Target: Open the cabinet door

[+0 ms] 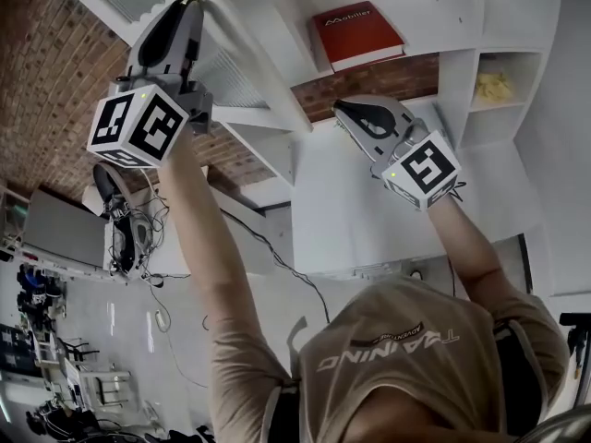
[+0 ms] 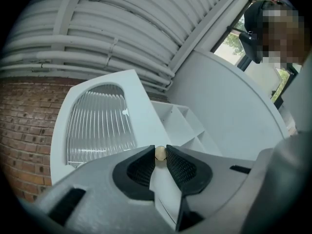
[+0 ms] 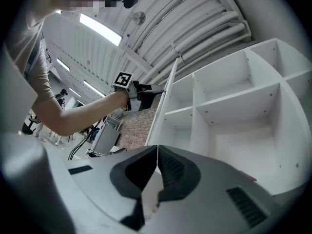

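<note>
- While both of the person's arms reach upward, the left gripper [image 1: 189,3] is clenched on a small brass-coloured knob [image 2: 160,153]. The left gripper view shows the round knob pinched between the two ribbed black pads [image 2: 180,168].
- The knob belongs to the cabinet door [image 2: 141,101], which is white with an arched panel of ribbed glass [image 2: 100,123].
- In the head view the door [image 1: 231,79] stands at the upper left, swung out from the cabinet, with a brick wall [image 1: 46,63] further left.
- The right gripper view shows the door [image 3: 163,101] edge-on, angled away from the cabinet front. The left gripper [image 3: 146,90] is at its far edge.
- Just right of the door, the white cabinet compartments [image 3: 234,96] are exposed.
- The right gripper [image 1: 342,109] is near the middle of the head view, well apart from the left one, in front of the open compartments.
- Its own view shows the right gripper's jaws pressed together with nothing between them [image 3: 157,152].
- A red book [image 1: 355,33] lies flat on a shelf just beyond the right gripper.
- A crumpled yellow object [image 1: 494,86] sits in a small compartment at the far right.
</note>
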`<state>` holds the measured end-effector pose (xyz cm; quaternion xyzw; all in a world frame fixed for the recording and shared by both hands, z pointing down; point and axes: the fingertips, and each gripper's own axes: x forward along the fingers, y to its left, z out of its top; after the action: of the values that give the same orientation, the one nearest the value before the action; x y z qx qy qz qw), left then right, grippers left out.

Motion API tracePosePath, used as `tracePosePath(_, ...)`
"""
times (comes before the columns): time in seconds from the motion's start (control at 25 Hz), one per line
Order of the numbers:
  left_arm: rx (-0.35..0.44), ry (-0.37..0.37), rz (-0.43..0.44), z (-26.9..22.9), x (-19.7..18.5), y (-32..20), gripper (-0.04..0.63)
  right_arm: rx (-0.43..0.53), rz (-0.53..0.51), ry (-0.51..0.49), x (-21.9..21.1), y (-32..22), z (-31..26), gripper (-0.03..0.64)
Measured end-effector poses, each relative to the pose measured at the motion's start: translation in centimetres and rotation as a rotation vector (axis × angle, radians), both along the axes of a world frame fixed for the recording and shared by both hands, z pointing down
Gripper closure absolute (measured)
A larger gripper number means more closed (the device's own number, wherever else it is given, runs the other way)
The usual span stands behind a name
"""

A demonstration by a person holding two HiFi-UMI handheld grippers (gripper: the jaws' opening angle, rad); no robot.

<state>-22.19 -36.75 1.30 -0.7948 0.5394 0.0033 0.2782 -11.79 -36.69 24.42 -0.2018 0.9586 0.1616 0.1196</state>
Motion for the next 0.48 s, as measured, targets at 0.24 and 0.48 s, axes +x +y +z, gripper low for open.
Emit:
tracePosePath(0.24,-0.007,-0.006,0.102,-0.3,-0.9,2.5,0.525,-0.032,0.068,0.005,-1.9,2.4,0.5,0.603)
tracePosePath(0.48,-0.001,0.011,0.199,-0.3,-1.9,4.9,0.525,-0.039,0.147,0.017,-2.8,4.6,0.9,0.603)
